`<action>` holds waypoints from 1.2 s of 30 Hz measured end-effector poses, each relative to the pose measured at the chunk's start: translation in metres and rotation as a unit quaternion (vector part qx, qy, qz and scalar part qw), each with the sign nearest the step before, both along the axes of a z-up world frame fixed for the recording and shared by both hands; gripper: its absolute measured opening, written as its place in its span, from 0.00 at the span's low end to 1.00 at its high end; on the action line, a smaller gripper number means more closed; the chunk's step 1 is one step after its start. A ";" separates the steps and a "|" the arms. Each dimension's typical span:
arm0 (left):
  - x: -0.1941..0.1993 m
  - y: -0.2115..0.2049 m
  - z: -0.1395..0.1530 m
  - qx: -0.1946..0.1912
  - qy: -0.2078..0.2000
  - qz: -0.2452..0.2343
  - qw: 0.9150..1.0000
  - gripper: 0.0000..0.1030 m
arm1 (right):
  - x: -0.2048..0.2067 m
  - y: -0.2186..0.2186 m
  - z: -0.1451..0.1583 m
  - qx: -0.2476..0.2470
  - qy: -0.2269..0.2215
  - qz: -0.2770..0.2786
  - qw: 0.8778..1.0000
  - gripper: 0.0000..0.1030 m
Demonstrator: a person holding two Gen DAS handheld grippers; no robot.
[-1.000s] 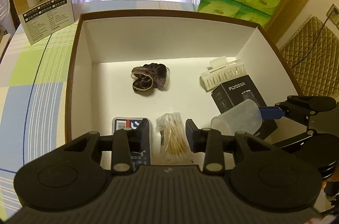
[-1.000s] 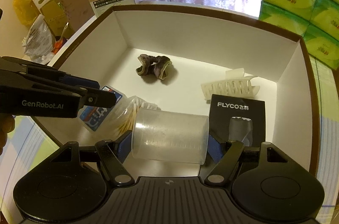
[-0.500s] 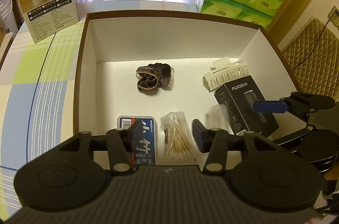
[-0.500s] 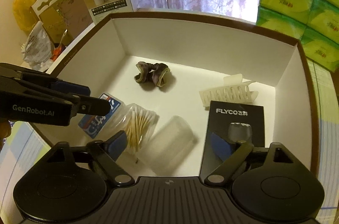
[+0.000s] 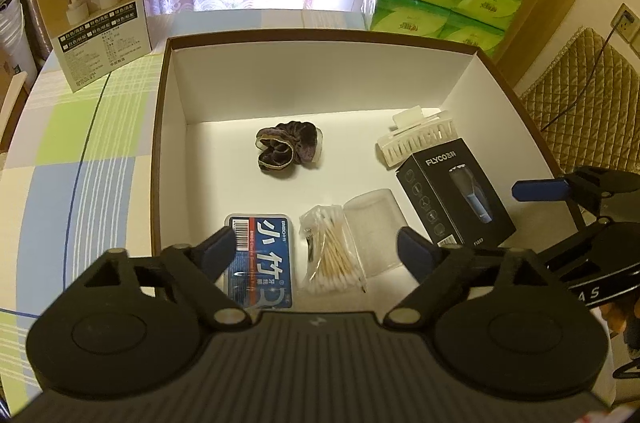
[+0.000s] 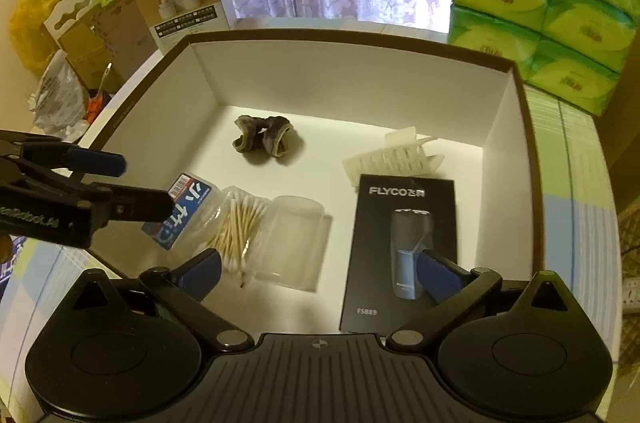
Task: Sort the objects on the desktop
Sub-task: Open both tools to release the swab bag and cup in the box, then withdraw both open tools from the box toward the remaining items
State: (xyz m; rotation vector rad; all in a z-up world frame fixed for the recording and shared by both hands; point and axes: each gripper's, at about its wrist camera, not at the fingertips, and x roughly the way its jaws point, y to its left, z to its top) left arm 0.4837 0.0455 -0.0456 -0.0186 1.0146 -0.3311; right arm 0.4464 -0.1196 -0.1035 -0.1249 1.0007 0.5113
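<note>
Both grippers hung wide open with nothing in them, left gripper (image 5: 316, 247) and right gripper (image 6: 318, 269) over the near edge of the box (image 6: 352, 79); the clear plastic cup (image 6: 294, 241) lay on its side on the box floor, long axis running near-to-far, roughly 6 to 12 o'clock; touching it at 9 o'clock was the bag of cotton swabs (image 6: 238, 223), then the blue case (image 6: 182, 211); at 3 o'clock lay the black shaver box (image 6: 400, 247); farther back sat the white hair clip (image 6: 394, 157) and, around 11 o'clock, the dark scrunchie (image 6: 264, 139).
</note>
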 end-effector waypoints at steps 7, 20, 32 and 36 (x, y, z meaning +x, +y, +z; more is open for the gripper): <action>-0.008 -0.003 0.009 0.010 -0.005 0.002 1.000 0.88 | -0.006 -0.005 0.008 0.004 -0.002 -0.011 1.000 0.98; -0.030 -0.009 0.030 0.026 -0.017 0.008 0.999 0.90 | -0.025 -0.014 0.028 0.006 -0.028 -0.029 0.999 0.98; -0.059 -0.018 0.057 0.030 -0.045 0.007 0.999 0.90 | -0.050 -0.023 0.052 0.029 -0.051 -0.032 0.998 0.98; -0.069 -0.020 0.063 0.029 -0.052 0.007 0.998 0.90 | -0.060 -0.027 0.058 0.034 -0.058 -0.033 0.997 0.98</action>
